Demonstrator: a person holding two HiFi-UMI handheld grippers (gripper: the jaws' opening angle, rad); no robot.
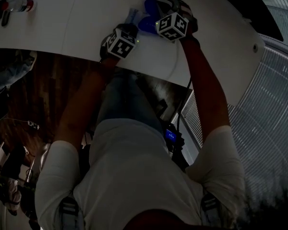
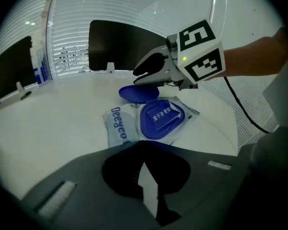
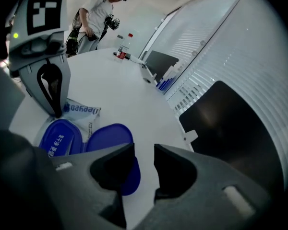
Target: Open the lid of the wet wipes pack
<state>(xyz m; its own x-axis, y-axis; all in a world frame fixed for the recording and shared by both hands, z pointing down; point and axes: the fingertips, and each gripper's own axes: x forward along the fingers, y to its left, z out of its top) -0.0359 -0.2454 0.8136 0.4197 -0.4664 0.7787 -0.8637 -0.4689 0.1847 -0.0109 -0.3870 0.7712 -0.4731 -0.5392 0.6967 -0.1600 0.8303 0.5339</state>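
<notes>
Already the lid (image 2: 136,93) lies open; my right gripper (image 3: 144,153) is released above it, while the left gripper (image 2: 144,161), clenched, pins the pack (image 2: 119,128). Next, I'd withdraw.

The left gripper (image 2: 149,186) and right gripper (image 3: 144,169) are dark grey moulded plastic. Each carries a white cube (image 1: 121,42) printed with black square markers, with a small green light (image 2: 184,59) beside it. A black cable (image 2: 240,104) runs from the right gripper. The person wears a white short-sleeved shirt (image 1: 134,176) and grey shoulder straps (image 1: 69,210).

Head view dim, underexposed; gripper views brighter (strong fisheye bending, dark vignetted corners); near foreground soft.
</notes>
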